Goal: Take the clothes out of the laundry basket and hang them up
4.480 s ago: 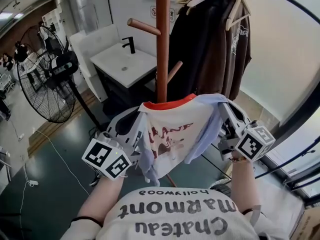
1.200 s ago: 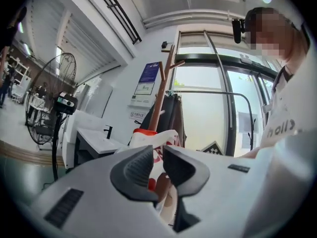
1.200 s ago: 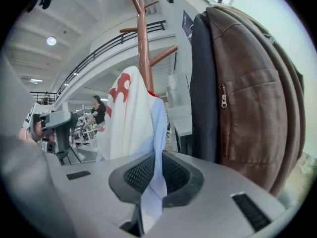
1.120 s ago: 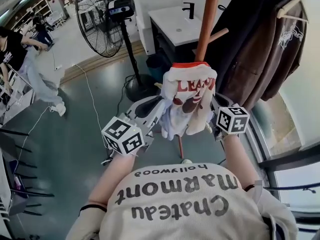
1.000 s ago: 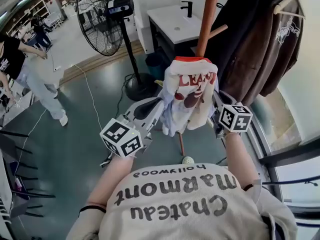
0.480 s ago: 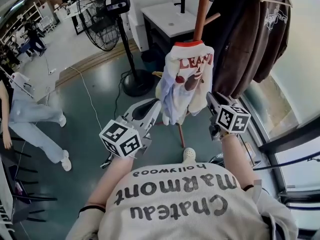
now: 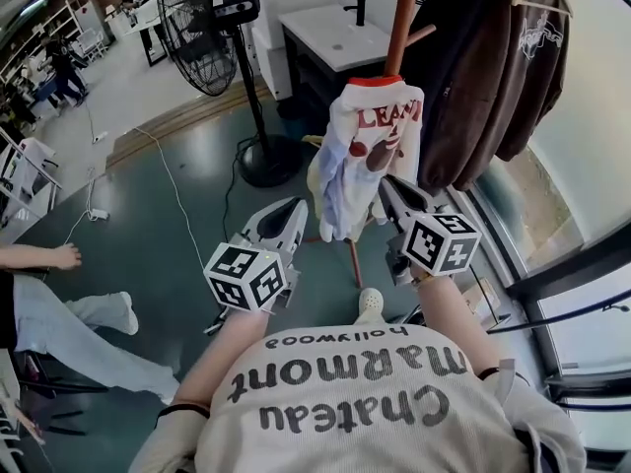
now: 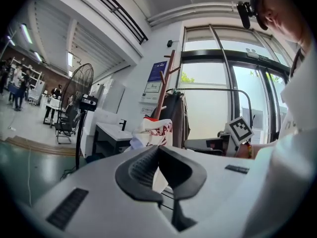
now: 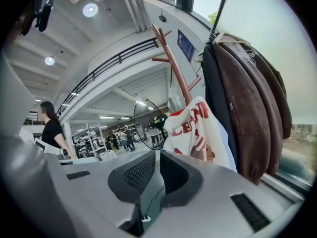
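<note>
The white T-shirt (image 7: 370,156) with its red collar and red lettering is up on the wooden coat stand (image 7: 399,18), draped over a peg and hanging loose, and neither tool has hold of it. The left gripper (image 7: 294,208) is clenched, its pads pressed together with nothing in them, held level and just short of the shirt's lower edge. The right gripper (image 7: 390,187) sits close beside the hem on the other side; its jaws have just been closing and are now all but together, with only floor showing through the slit between them. From where I stand that looks like a let-go, so this garment counts as hung, if a bit bunched on its peg. Just beside it the brown jackets (image 7: 493,77) hang on hangers from a rail. Further out there's a pedestal fan (image 7: 202,23) and a washbasin cabinet (image 7: 340,37) on the dark floor. The laundry basket is nowhere in sight, so I can't tell how many clothes are left; the next move, I'd guess, is back to the basket for another piece
</note>
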`<state>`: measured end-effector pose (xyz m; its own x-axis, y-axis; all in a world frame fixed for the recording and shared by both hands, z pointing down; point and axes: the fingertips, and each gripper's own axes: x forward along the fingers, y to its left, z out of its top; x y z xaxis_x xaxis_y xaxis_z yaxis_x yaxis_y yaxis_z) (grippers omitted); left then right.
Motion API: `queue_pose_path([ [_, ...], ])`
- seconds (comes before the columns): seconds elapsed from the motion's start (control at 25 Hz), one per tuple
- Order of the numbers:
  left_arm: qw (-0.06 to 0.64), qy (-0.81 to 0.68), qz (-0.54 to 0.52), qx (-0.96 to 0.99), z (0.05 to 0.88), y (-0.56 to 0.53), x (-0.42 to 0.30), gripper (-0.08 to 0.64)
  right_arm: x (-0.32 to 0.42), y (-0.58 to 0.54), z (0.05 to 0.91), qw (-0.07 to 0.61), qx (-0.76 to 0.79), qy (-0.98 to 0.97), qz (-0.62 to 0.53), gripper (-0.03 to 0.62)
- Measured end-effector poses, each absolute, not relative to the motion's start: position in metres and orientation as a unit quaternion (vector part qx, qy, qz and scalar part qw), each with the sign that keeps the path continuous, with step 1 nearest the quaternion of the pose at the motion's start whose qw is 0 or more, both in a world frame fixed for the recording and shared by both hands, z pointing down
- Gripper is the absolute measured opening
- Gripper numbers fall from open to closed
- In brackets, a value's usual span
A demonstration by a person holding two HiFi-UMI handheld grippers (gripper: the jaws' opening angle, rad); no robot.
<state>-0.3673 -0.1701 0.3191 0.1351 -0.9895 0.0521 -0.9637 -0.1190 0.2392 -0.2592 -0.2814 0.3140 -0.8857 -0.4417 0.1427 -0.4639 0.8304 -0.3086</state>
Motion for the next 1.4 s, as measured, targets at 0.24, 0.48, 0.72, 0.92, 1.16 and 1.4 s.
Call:
queue_pose_path([
  [0.24, 0.113, -0.676, -0.065, 0.725, 0.321, -0.162, -0.379, 0.011, -0.259, -0.274, 0.289, 0.009, 0.247, -0.961, 0.125, 0.051],
  [0.48, 0.112, -0.673, -0.067, 0.728, 0.323, -0.160, -0.378, 0.011, -0.254, -0.274, 0.299, 0.023, 0.260, -0.957, 0.124, 0.051],
  [0.72, 0.114, -0.671, -0.067, 0.730, 0.324, -0.159, -0.378, 0.009, -0.249, -0.273, 0.309, 0.030, 0.268, -0.953, 0.137, 0.051],
  [0.92, 0.120, -0.669, -0.066, 0.731, 0.328, -0.160, -0.377, 0.009, -0.248, -0.273, 0.315, 0.037, 0.270, -0.952, 0.139, 0.051],
  [1.16, 0.122, -0.667, -0.067, 0.731, 0.329, -0.160, -0.379, 0.009, -0.249, -0.272, 0.320, 0.048, 0.272, -0.951, 0.139, 0.051],
  [1.4, 0.128, -0.669, -0.069, 0.729, 0.333, -0.159, -0.381, 0.009, -0.252, -0.270, 0.322, 0.054, 0.271, -0.951, 0.138, 0.051],
])
